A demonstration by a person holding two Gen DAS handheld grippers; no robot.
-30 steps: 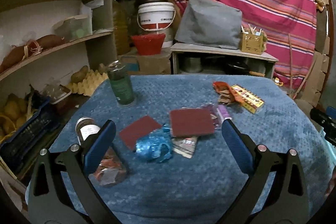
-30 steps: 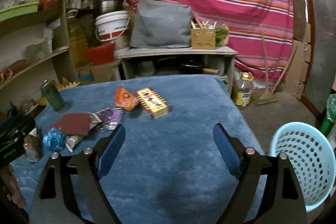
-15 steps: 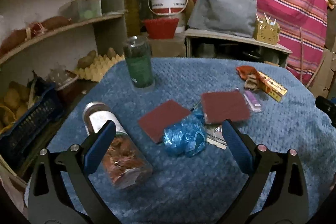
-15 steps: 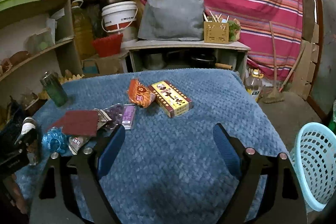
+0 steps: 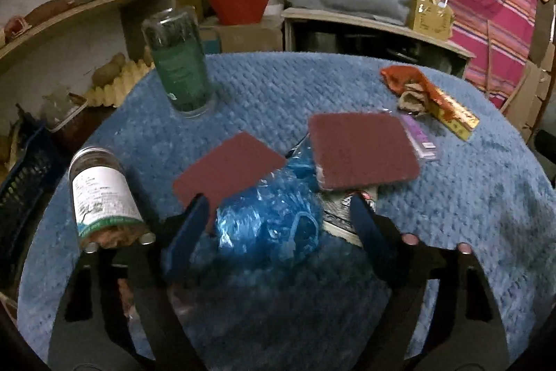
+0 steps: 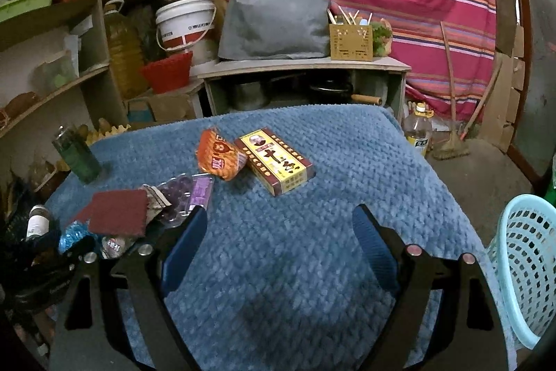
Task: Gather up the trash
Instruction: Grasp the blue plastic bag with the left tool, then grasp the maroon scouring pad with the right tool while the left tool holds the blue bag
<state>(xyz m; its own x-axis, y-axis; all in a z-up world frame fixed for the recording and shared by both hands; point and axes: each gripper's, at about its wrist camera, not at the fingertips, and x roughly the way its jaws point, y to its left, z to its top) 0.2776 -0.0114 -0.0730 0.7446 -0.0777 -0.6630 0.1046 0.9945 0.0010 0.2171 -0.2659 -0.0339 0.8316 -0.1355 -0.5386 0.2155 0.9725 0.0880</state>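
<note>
Left wrist view: the left gripper (image 5: 278, 221) is straddling a crumpled blue plastic bag (image 5: 267, 225) on the blue textured cloth (image 5: 451, 232). Its jaws have just been closing, with the bag between them, but a gap is showing on both sides and the pads are not yet pressing — no grip so far. Just beyond the bag, two dark red scouring pads (image 5: 361, 152) are lying, one to each side, the right-hand one overlapping a printed foil wrapper (image 5: 347, 214). To the left a labelled glass jar (image 5: 100, 193) is lying on its side; farther back a green glass bottle (image 5: 177, 65) is standing upright.

Right wrist view: the right gripper (image 6: 278, 232) is hovering over bare cloth, jaws wide apart and holding nothing. Ahead of it are lying a purple blister pack (image 6: 194, 193), an orange snack packet (image 6: 219, 155) and a yellow printed carton (image 6: 278, 162), packet and carton touching. The light blue perforated basket (image 6: 528, 266) is standing on the floor at the right, well apart from the litter; the part of its inside that is showing is holding nothing.

Judgement: collection is standing at its very start. Every visible item is still on the cloth and none is in the basket — the bag looks to be the first pick, with pads, wrappers and carton remaining.
</note>
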